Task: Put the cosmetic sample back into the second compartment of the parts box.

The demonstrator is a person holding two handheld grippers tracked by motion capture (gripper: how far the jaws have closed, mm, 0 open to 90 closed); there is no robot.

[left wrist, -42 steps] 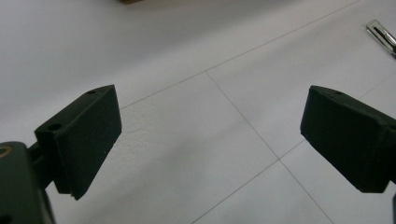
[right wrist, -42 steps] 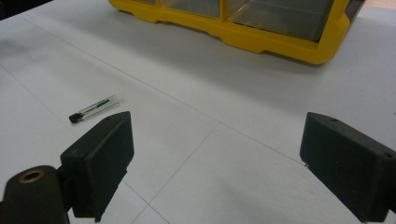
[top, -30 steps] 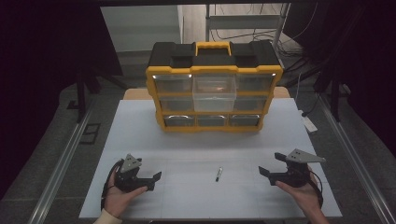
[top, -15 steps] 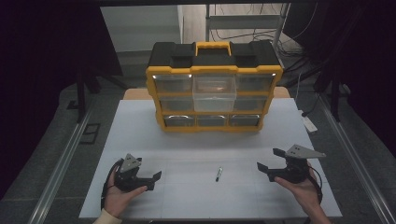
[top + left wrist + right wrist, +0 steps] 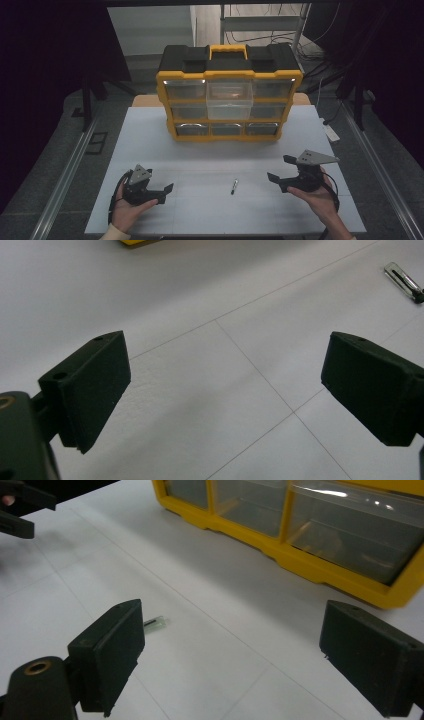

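Matte white worktop (image 5: 200, 150) scored with thin grid lines. One yellow-and-black plastic organiser box (image 5: 229, 92) at the far centre, upright, nine clear drawers in three rows, the top middle drawer (image 5: 229, 98) pulled out. One small slim pen-like object with a silver clip (image 5: 233, 186) lies between the hands. Two black handheld grippers: left gripper (image 5: 162, 194) and right gripper (image 5: 280, 170), each with blocky matte jaws spread wide, empty, touching nothing.

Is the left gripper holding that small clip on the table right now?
No. In the left gripper view the left gripper stands wide open over bare table, and the small clip lies apart, beyond it.
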